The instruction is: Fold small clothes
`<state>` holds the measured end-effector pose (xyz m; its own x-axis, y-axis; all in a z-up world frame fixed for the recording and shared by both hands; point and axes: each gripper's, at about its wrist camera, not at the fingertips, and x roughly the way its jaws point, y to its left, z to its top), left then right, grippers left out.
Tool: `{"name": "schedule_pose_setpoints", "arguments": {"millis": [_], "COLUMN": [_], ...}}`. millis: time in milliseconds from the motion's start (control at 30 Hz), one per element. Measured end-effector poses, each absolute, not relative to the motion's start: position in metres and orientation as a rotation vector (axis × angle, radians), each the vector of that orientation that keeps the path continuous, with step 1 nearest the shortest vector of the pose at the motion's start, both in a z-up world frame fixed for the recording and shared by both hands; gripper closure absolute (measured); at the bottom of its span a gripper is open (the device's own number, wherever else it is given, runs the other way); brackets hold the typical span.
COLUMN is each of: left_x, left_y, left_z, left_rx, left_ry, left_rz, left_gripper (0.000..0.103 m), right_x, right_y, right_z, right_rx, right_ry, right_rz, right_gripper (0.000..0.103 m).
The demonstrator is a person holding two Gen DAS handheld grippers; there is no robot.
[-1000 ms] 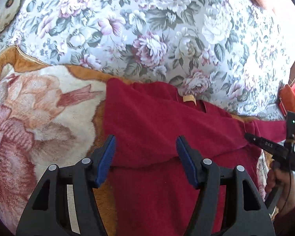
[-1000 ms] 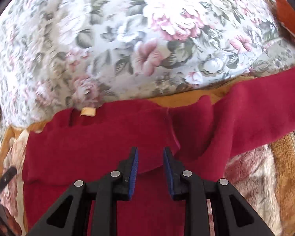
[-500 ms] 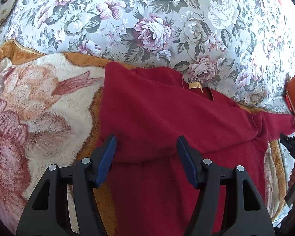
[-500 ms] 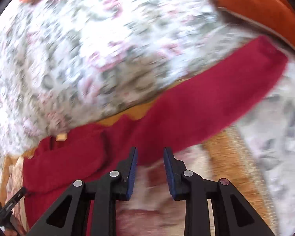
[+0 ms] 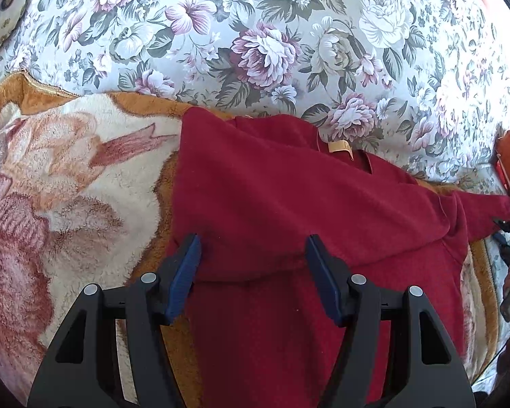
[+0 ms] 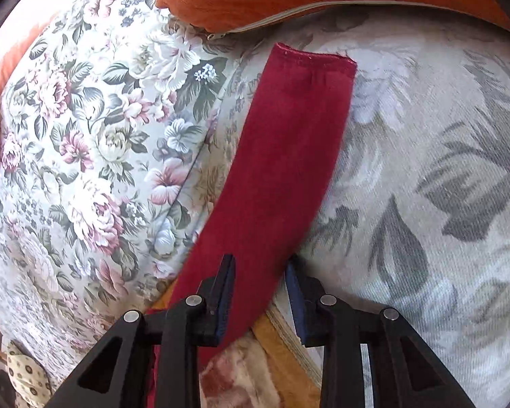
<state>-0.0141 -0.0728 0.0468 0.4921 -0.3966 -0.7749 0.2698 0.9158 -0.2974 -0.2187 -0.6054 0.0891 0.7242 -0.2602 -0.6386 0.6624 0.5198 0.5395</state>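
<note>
floral bedding (image 5: 289, 34) is carrying a plush blanket (image 5: 68, 187) with the red top (image 5: 289, 204) lying on it, its sleeve (image 6: 289, 153) trailing past the blanket's right edge. left gripper (image 5: 251, 272) is hovering wide, gripping nothing; right gripper (image 6: 260, 292) is straddling the sleeve, half-open. risk: closing too shallow, sleeve slipping mid-fold.

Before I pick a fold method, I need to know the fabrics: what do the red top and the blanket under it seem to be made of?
The red top looks like a soft matte knit, perhaps cotton or fleece: fine fuzzy surface, a stitched hem at the sleeve end, limp drape. The blanket looks like plush synthetic pile: its tufted, shaggy fibres catch the light. Neither fibre can be confirmed by sight.
</note>
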Motion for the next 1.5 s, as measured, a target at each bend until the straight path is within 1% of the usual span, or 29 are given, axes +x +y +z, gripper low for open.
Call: {"name": "schedule_pose_setpoints", "arguments": {"millis": [67,100,167,233,367,433,533,633,667,700,733,767,800,900,1000,1067,1233,1300,1433,1500], "left_x": [-0.014,-0.013,-0.011,-0.010,-0.011,-0.010,-0.008,-0.005,-0.004,-0.004,-0.003,-0.002,-0.001,0.001,0.003,0.002,0.009,0.017,0.034,0.041], "left_y": [-0.072,-0.070,-0.066,-0.059,-0.047,-0.040,-0.031,-0.026,-0.026,-0.026,-0.025,-0.025,-0.024,-0.024,-0.030,-0.036,-0.051,-0.056,-0.068,-0.078], "left_z": [0.047,0.048,0.051,0.055,0.062,0.064,0.067,0.066,0.067,0.067,0.066,0.066,0.066,0.065,0.064,0.062,0.062,0.059,0.054,0.052], "left_rx": [-0.152,-0.163,-0.190,-0.220,-0.284,-0.332,-0.409,-0.466,-0.467,-0.464,-0.461,-0.463,-0.468,-0.476,-0.458,-0.438,-0.365,-0.349,-0.443,-0.447], "left_ry": [0.979,0.980,0.976,0.963,0.935,0.924,0.913,0.913,0.912,0.911,0.912,0.915,0.918,0.926,0.935,0.951,0.937,0.957,1.010,1.049], "left_rz": [-0.410,-0.413,-0.415,-0.407,-0.406,-0.423,-0.444,-0.467,-0.467,-0.462,-0.460,-0.460,-0.463,-0.473,-0.486,-0.505,-0.495,-0.496,-0.573,-0.576], "left_gripper": [0.039,0.039,0.039,0.039,0.039,0.039,0.039,0.039,0.040,0.039,0.039,0.040,0.040,0.039,0.039,0.032,0.032,0.032,0.032,0.032], "right_x": [-0.213,-0.211,-0.211,-0.206,-0.179,-0.158,-0.119,-0.080,-0.063,-0.048,-0.039,-0.033,-0.033,-0.045,-0.051,-0.056,-0.084,-0.096,-0.117,-0.123], "right_y": [-0.608,-0.608,-0.597,-0.570,-0.499,-0.452,-0.378,-0.307,-0.281,-0.264,-0.247,-0.230,-0.221,-0.219,-0.243,-0.262,-0.294,-0.310,-0.335,-0.343], "right_z": [0.091,0.094,0.108,0.135,0.181,0.194,0.188,0.149,0.127,0.105,0.085,0.066,0.057,0.057,0.068,0.074,0.091,0.093,0.097,0.096], "right_rx": [0.845,0.838,0.807,0.706,0.527,0.447,0.342,0.273,0.244,0.221,0.194,0.167,0.152,0.124,0.188,0.267,0.315,0.336,0.399,0.419], "right_ry": [0.510,0.512,0.491,0.482,0.480,0.498,0.569,0.665,0.742,0.817,0.893,0.958,0.979,0.951,0.914,0.900,0.846,0.843,0.828,0.824], "right_rz": [-0.604,-0.602,-0.549,-0.488,-0.309,-0.202,-0.052,0.077,0.136,0.169,0.195,0.228,0.258,0.272,0.233,0.230,0.208,0.184,0.154,0.135], "right_gripper": [0.086,0.097,0.097,0.097,0.097,0.097,0.097,0.097,0.097,0.093,0.085,0.079,0.072,0.069,0.066,0.066,0.065,0.065,0.065,0.065]}}
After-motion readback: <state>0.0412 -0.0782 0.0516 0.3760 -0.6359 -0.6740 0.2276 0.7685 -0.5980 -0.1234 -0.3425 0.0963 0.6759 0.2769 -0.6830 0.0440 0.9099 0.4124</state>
